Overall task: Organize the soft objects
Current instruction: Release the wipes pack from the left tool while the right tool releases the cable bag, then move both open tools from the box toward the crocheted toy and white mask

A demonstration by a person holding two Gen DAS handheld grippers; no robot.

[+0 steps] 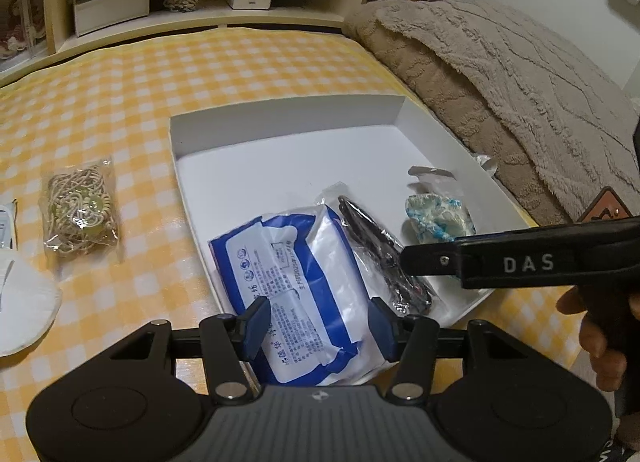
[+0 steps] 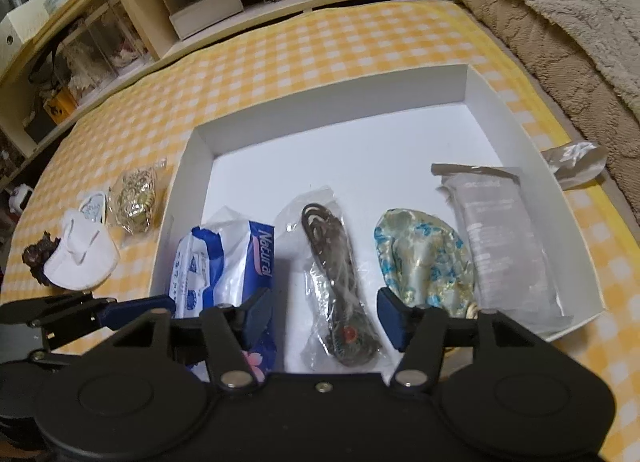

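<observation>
Can't read the small print on the blue-and-white tissue pack (image 1: 296,294), and its near end sits hidden under the left gripper (image 1: 320,320). Same deal with the grey lettering on the clear pouch (image 2: 504,238), too faint. Near end of the bagged dark cord (image 2: 340,286) tucked behind the right gripper (image 2: 324,318). Only a crinkled corner of some plastic wrapper (image 2: 576,163) poking out past the white box wall (image 2: 516,125). Dark brown lump (image 2: 38,258) half covered by the white cup-shaped mask (image 2: 82,262), no idea what it is. Shelf clutter (image 2: 92,53) way too blurry.
</observation>
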